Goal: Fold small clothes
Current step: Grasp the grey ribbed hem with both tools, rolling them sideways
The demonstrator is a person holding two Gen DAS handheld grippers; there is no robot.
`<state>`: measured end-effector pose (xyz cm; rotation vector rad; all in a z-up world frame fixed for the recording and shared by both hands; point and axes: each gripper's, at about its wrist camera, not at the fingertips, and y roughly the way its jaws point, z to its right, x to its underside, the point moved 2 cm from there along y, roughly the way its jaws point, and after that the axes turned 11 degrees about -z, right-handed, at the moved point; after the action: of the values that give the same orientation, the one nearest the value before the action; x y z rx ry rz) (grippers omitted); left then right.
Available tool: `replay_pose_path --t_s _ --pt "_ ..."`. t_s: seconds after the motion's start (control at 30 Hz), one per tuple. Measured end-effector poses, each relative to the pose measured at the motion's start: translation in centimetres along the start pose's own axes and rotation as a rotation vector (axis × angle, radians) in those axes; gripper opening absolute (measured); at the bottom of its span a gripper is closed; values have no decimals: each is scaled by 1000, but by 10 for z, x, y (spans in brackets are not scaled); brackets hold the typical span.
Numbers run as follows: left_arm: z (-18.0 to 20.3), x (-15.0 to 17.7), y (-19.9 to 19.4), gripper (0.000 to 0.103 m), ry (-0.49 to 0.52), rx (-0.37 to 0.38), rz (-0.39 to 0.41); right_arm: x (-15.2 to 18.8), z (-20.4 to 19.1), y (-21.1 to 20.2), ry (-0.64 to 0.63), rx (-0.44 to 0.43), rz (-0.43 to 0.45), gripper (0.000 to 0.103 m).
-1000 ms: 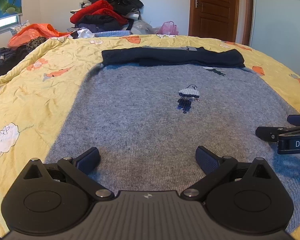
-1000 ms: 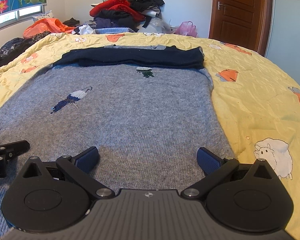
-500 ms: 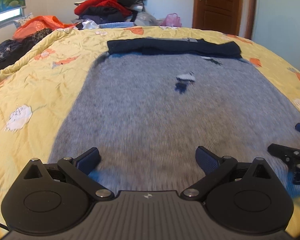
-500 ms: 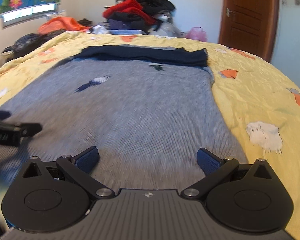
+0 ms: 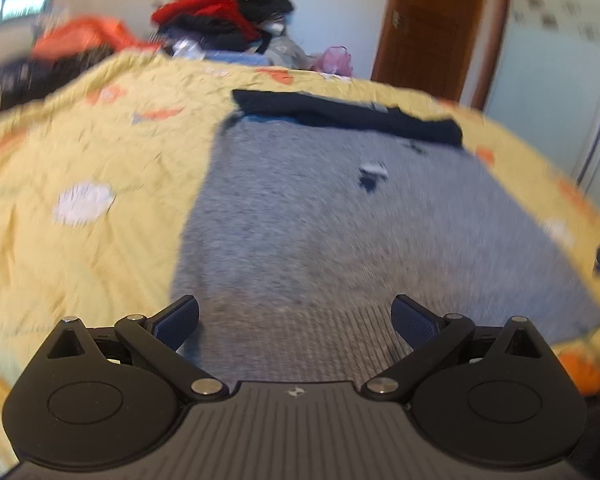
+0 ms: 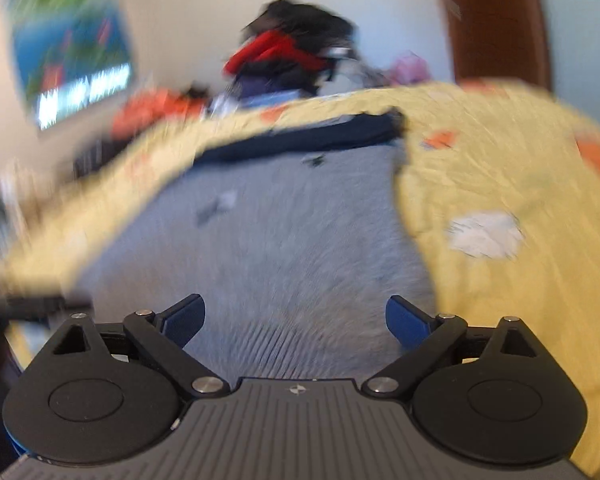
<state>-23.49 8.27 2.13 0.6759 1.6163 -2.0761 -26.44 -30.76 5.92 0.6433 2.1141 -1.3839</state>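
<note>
Yellow cartoon-print quilt on the bed (image 5: pixel 80 152) carries the flat grey knit sweater (image 5: pixel 340 240), its dark navy folded band (image 5: pixel 340 114) at the far end. Your left tool (image 5: pixel 296 320) and right tool (image 6: pixel 294 318) both hover spread wide over the near hem, gripping nothing. Looks like the approach step. Next: lower each onto a hem corner, clench, lift evenly. Frames are blurred; contact unclear.
</note>
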Motion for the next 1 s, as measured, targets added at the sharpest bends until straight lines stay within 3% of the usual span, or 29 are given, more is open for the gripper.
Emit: replay_pose_path --t_s 0.13,0.2,0.27,0.4,0.47,0.57,0.73,0.77,0.8,0.87,0.9,0.93,0.97,1.0 --pt "-46 -11 5 103 -219 78 -45 -22 66 -4 298 -98 -129 99" --pt "-61 -13 7 103 -283 140 -43 -24 84 5 354 -124 -190 99" --pt "-69 -16 8 103 -318 215 -62 -24 92 11 378 -180 -193 102" --pt "-79 -20 21 103 -390 523 -170 -23 92 29 445 -360 -248 102" --pt "-82 -19 29 103 -431 633 -225 -22 84 36 433 -406 -268 102" --pt "-87 -20 30 103 -462 665 -237 -23 72 38 397 -431 -304 102" --pt "-88 -17 26 102 -460 679 -239 -19 69 34 377 -439 -299 89" --pt "-86 -16 24 99 -451 656 -235 -18 71 32 377 -435 -293 87" --pt "-84 -16 23 95 -435 624 -235 -17 71 32 379 -429 -287 77" --pt "-80 -15 22 82 -396 582 -227 -13 73 33 378 -399 -283 51" --pt "-80 -14 21 75 -385 562 -230 -11 75 35 376 -374 -291 23" --pt "-81 -13 22 53 -378 539 -240 -8 75 38 377 -349 -305 13" --pt "-83 -11 24 30 -375 515 -255 -6 77 40 374 -337 -303 13" --pt "-85 -10 27 21 -372 494 -271 -4 76 41 368 -345 -292 13"
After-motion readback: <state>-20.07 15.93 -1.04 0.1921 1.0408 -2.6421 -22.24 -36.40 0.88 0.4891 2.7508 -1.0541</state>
